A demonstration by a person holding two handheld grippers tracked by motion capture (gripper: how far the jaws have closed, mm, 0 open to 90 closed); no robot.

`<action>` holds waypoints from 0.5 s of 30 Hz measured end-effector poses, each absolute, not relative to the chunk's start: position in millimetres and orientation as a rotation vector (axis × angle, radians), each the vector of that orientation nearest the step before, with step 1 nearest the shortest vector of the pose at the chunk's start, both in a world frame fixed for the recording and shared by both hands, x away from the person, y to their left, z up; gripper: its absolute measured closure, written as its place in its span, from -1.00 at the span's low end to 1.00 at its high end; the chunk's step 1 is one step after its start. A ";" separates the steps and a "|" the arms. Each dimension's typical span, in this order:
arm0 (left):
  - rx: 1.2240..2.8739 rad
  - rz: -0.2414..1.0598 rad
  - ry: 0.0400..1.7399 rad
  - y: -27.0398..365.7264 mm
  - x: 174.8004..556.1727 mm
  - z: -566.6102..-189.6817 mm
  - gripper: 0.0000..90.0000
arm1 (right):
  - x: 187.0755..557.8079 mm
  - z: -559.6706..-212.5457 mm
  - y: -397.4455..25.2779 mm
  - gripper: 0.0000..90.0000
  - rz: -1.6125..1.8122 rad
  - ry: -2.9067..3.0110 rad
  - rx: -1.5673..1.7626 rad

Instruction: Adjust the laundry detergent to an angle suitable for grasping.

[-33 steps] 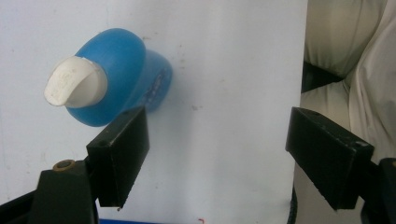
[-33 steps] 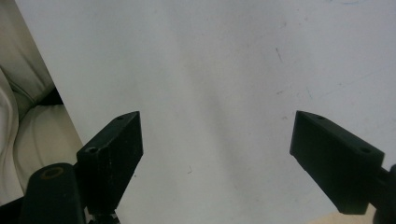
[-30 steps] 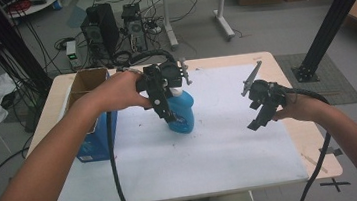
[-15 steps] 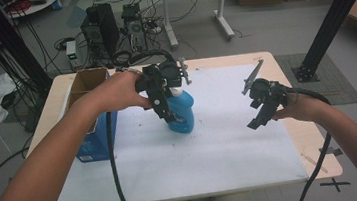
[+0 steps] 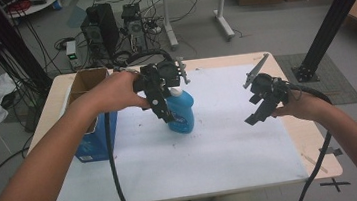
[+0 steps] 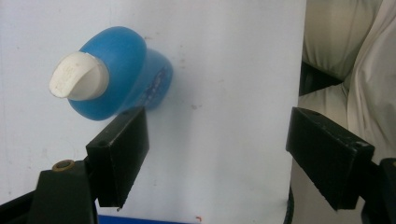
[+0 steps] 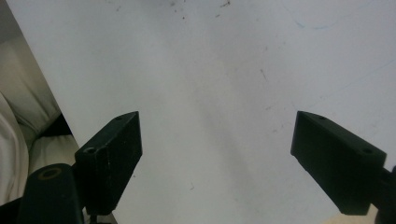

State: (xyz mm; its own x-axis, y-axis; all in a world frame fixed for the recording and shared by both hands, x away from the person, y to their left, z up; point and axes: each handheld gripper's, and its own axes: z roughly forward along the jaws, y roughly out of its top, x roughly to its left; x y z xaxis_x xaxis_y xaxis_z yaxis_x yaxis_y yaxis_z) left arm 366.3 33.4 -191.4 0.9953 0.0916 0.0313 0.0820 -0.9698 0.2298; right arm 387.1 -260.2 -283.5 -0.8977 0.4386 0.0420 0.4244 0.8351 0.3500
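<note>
Jaws on both sides are gaping wide and gripping nothing right now. We're hovering the left gripper (image 5: 163,104) right over the blue bottle (image 6: 119,77), which is standing upright mid-worktop (image 5: 213,162) on the white sheet; one jaw is sitting just beside its shoulder, so we're probably lining up a grab. We're parking the right gripper (image 5: 262,102) well off to the side, over bare sheet. Label on the bottle is too blurry for us to read, same for the blue box (image 5: 90,145) at the left edge.

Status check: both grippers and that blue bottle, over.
Left gripper open above blue bottle, not gripping. Right gripper open, empty over white mat. Bottle upright beside cardboard box.
</note>
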 end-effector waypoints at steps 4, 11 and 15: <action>2.915 0.050 0.139 33.5 365.1 -191.7 -0.51 | 388.3 -281.4 -257.7 -0.64 0.595 2.961 0.707; 2.919 0.059 0.135 35.1 365.0 -191.7 -0.51 | 390.9 -279.5 -249.5 -0.64 0.631 2.922 0.698; 2.915 0.062 0.142 36.1 365.1 -190.9 -0.51 | 393.3 -277.8 -244.2 -0.64 0.678 2.891 0.701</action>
